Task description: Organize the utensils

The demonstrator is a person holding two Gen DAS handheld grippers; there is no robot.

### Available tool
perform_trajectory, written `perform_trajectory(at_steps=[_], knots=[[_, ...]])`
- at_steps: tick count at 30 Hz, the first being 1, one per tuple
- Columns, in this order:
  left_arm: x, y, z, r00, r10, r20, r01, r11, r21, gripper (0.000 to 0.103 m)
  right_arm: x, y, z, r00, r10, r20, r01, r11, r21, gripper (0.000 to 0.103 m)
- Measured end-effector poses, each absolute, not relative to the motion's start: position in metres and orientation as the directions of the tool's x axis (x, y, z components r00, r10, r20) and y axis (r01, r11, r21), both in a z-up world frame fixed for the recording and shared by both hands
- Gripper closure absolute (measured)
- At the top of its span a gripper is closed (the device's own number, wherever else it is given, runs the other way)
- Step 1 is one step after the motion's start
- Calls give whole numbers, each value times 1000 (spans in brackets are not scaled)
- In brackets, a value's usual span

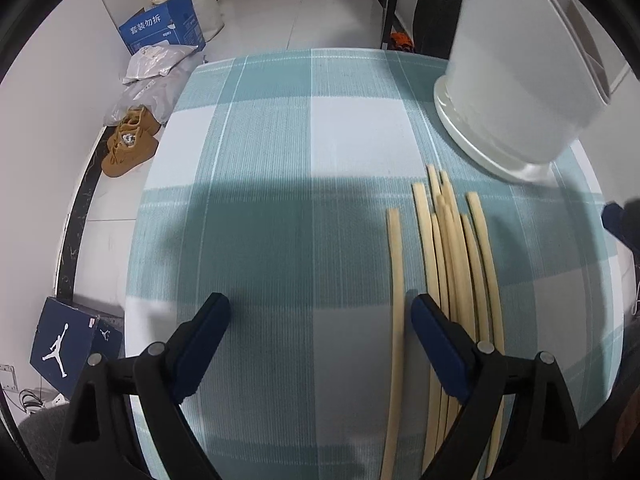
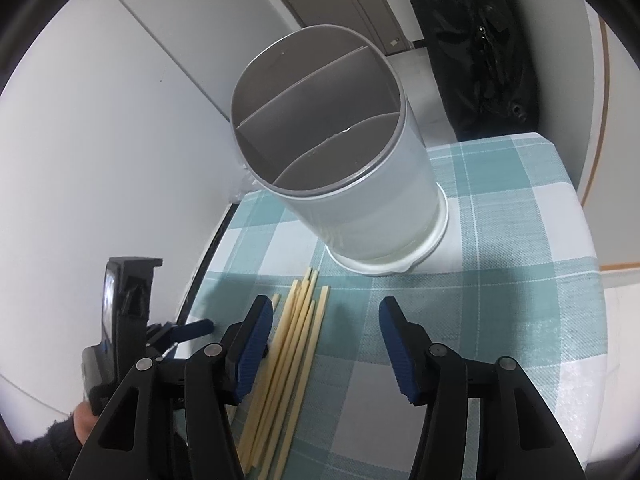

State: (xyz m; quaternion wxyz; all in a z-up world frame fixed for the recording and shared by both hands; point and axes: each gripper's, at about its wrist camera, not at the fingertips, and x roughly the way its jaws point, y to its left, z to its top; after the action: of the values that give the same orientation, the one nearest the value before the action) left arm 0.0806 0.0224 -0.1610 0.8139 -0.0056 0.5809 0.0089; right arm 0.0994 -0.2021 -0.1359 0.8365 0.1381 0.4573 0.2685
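Several pale wooden chopsticks (image 1: 448, 264) lie side by side on the checked tablecloth (image 1: 280, 160), pointing toward a tall grey utensil holder (image 1: 520, 72) with a white base. My left gripper (image 1: 320, 316) is open and empty; one chopstick (image 1: 396, 280) lies between its jaws, the others under its right finger. In the right wrist view the chopsticks (image 2: 292, 352) lie by the left finger of my right gripper (image 2: 326, 320), which is open and empty above the cloth. The holder (image 2: 340, 160) stands ahead, its top divided into three compartments, all empty.
The left gripper (image 2: 176, 332) shows at the left of the right wrist view, at the table's edge. On the floor left of the table are brown shoes (image 1: 128, 144), plastic bags, a blue carton (image 1: 164, 28) and a shoe box (image 1: 68, 344). A dark bag (image 2: 480, 40) hangs behind the table.
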Motion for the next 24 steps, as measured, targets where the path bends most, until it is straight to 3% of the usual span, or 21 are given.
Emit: perform_trajectory(at_steps=[4,6,9,12,15,24], knots=[[92,15,-160,337,17,-941,17,1000,24,18,100,-206,-134,438,577,-690,-312,817,485,49],[97,10,-156,341,-13,-940,50,999,4,43,101,-207,-135,439,571,-693,-305,821,484,48],[98,3,-153,334,-41,-942,100,995,-8,73,101,-211,-136,439,569,-695,-291,823,488,47],[96,-3,-152,326,-76,-942,144,989,-29,96,103,-212,-138,436,567,-699,-277,823,495,47],[94,-1,-151,334,-103,-937,158,986,-52,101,104,-209,-142,423,563,-710,-280,827,488,47],[83,30,-127,429,-263,-864,96,964,-246,101,98,-183,-154,354,512,-783,-301,855,423,48]])
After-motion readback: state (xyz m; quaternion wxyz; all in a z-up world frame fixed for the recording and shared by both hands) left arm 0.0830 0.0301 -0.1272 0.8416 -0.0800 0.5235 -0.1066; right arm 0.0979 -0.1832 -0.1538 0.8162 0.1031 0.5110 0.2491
